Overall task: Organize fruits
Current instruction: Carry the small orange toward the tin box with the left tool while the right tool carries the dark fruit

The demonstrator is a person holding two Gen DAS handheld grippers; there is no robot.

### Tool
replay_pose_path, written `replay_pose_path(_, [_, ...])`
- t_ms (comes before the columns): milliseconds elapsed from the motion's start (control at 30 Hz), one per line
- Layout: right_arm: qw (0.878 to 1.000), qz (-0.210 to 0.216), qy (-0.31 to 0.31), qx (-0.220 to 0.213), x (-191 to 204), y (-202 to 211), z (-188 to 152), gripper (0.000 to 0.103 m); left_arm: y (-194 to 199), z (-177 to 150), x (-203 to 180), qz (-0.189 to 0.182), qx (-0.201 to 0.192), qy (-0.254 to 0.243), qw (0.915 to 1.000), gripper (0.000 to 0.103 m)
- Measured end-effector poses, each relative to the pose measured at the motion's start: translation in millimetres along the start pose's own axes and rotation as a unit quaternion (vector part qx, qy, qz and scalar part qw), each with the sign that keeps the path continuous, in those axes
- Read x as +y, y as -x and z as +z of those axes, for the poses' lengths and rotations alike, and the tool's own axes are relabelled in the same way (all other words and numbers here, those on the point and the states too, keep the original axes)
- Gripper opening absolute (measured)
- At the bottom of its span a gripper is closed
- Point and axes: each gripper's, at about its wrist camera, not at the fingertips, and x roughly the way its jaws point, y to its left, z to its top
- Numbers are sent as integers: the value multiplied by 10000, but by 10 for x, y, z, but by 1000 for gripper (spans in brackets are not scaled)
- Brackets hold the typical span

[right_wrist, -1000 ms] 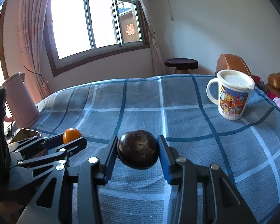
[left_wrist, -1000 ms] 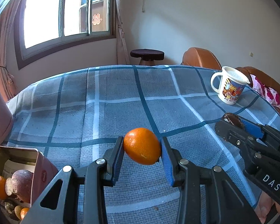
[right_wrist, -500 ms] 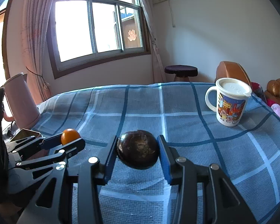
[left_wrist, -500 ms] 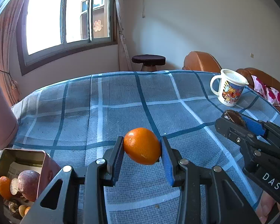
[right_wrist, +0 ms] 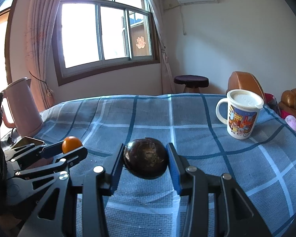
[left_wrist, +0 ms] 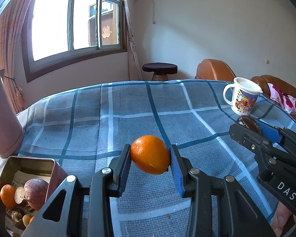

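Orange and glossy, a small mandarin [left_wrist: 150, 154] sits pinched between the blue pads of the left tool [left_wrist: 150, 159], lifted clear above the blue plaid cloth of the desk [left_wrist: 128, 106]; in the right wrist view the same fruit shows at nine o'clock as an orange ball [right_wrist: 71, 141] in that tool's tips. The right tool [right_wrist: 146, 161] is clenched on a dark brown, nearly black round fruit [right_wrist: 146, 161] with a scuffed skin, also held off the cloth, and from the left wrist view it appears at three o'clock, the dark fruit [left_wrist: 247, 122] peeping between black fingers marked DAS, with a bit of the person's hand [left_wrist: 282, 217] below at about four o'clock. At eight o'clock in the left wrist view stands an open metal tin [left_wrist: 29, 167] at the desk's near edge, holding another mandarin [left_wrist: 7, 196], a purplish round fruit [left_wrist: 36, 192], a pale sliced piece [left_wrist: 19, 194] between them and some smaller items lower down that are too dim to name. A white cartoon-printed mug [right_wrist: 240, 114] with a lid stands on the cloth at two o'clock from the right tool, well apart from both fruits. A pink kettle [right_wrist: 22, 106] stands at ten o'clock at the desk's far left edge. Beyond the desk are a window [right_wrist: 106, 33] with pink curtains, a dark round stool [right_wrist: 191, 82] and a brown leather sofa [left_wrist: 215, 70].
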Motion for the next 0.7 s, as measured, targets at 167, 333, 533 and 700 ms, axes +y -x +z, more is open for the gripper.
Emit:
replay_pose_path(167, [10000, -14, 65, -64, 23, 18, -1, 45, 27, -10, 4, 18, -46, 6, 10000, 40])
replay_pose_path(333, [9998, -29, 109, -132, 39, 41, -1, 45, 70, -19, 18, 42, -120, 24, 9999, 40])
replay_pose_path(533, [9997, -39, 157, -206, 54, 69, -6, 45, 109, -26, 18, 79, -202, 18, 9998, 40])
replay_pose_path(700, [9995, -49, 185, -241, 62, 85, -11, 45, 154, -39, 1, 112, -287, -35, 9995, 40])
